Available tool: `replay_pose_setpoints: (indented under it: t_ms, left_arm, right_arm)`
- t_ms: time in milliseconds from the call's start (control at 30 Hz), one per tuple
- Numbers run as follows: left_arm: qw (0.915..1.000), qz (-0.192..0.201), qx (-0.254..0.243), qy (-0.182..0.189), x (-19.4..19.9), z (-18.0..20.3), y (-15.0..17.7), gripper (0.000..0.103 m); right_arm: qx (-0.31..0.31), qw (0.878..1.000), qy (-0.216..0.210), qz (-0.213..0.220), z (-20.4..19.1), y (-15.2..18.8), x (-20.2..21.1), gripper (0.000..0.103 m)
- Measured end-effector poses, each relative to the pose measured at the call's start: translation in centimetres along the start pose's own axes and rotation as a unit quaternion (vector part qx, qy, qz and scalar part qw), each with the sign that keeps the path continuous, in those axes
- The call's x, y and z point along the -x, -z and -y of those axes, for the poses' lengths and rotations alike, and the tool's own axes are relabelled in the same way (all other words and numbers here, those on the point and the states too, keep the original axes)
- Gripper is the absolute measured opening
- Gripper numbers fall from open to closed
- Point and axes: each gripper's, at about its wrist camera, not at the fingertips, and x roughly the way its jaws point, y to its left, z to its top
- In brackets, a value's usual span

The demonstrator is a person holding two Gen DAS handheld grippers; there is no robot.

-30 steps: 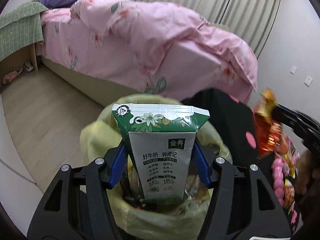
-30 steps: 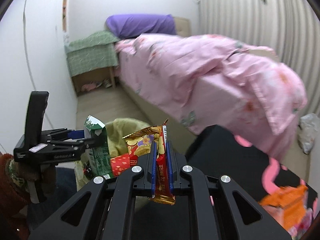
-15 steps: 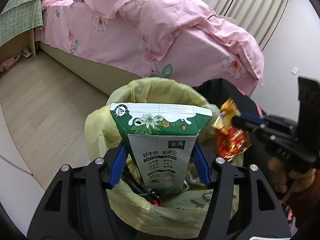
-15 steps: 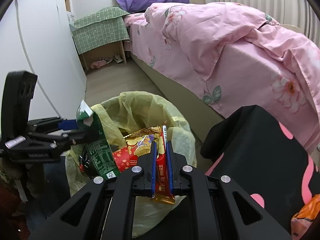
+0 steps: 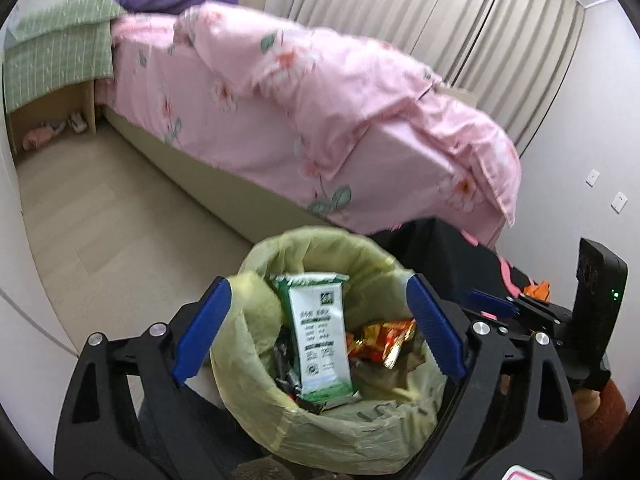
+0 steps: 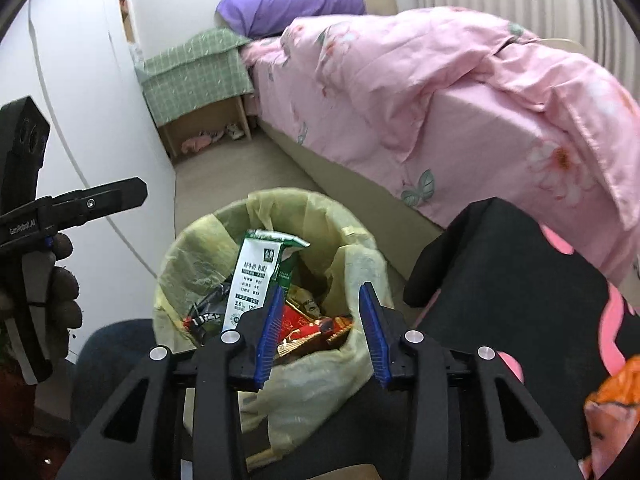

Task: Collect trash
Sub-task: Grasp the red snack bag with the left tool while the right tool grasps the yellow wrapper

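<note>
A bin lined with a yellow-green bag (image 5: 256, 368) (image 6: 360, 264) stands on the floor beside the bed. Inside it lie a green and white milk carton (image 5: 322, 340) (image 6: 256, 280) and a red and gold snack wrapper (image 5: 380, 344) (image 6: 308, 332). My left gripper (image 5: 316, 328) is open and empty just above the bin's mouth. My right gripper (image 6: 320, 328) is open and empty over the bin's near rim; it also shows at the right of the left wrist view (image 5: 496, 304).
A bed with a pink floral duvet (image 5: 320, 92) runs behind the bin. A black cloth with pink shapes (image 6: 520, 288) lies to the right, with orange and pink wrappers (image 6: 612, 412) on it. A green-covered nightstand (image 6: 192, 76) stands at the back.
Both grippers opened over the bin. The milk carton dropped from the left gripper and the snack wrapper from the right; both now lie in the bag.
</note>
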Motion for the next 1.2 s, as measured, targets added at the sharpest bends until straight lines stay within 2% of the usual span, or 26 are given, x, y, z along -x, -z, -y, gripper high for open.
replay_pose_setpoints:
  t_ms: [233,300,367,533,700,767,833,867,1033,1100,1200]
  left_arm:
    - [0.9987,0.027,-0.033,0.029,3.0,4.7,0.3,0.085]
    - [0.9978,0.025,-0.042,0.044,3.5,6.4,0.9,0.085]
    - [0.9965,0.015,-0.053,0.063,3.4,8.4,1.8,0.085]
    - [0.9881,-0.031,-0.102,0.111,1.7,14.3,5.0,0.085]
    - [0.9765,-0.075,-0.128,0.156,0.1,19.1,8.1,0.085]
    - [0.9709,-0.084,-0.142,0.174,0.0,21.0,9.1,0.085]
    - [0.9624,-0.093,-0.163,0.196,0.1,23.2,10.3,0.085]
    - [0.9556,-0.102,-0.179,0.211,0.1,24.4,11.0,0.085]
    - [0.932,-0.141,-0.244,0.227,-0.5,28.6,14.2,0.085]
    - [0.9261,-0.15,-0.256,0.234,-0.5,29.6,15.1,0.085]
    - [0.9258,-0.15,-0.261,0.229,-0.5,30.4,15.8,0.085]
  right_arm:
    - [-0.024,0.997,0.046,0.057,2.5,2.5,9.2,0.038]
    - [-0.043,0.995,0.063,0.068,3.9,4.2,12.1,0.043]
    - [-0.058,0.992,0.081,0.072,5.3,6.3,14.7,0.05]
    - [-0.075,0.981,0.162,0.075,8.4,11.9,20.5,0.05]
    - [-0.131,0.968,0.196,0.083,11.3,17.6,25.4,0.051]
    - [-0.135,0.965,0.214,0.066,11.6,19.5,26.3,0.051]
    - [-0.142,0.96,0.233,0.061,12.0,21.1,27.0,0.051]
    - [-0.148,0.959,0.234,0.06,12.3,22.0,27.3,0.051]
    - [-0.164,0.962,0.212,0.048,12.6,25.0,27.3,0.051]
    - [-0.162,0.965,0.202,0.041,12.3,26.0,26.8,0.051]
    - [-0.15,0.97,0.19,0.027,11.3,26.8,25.6,0.051]
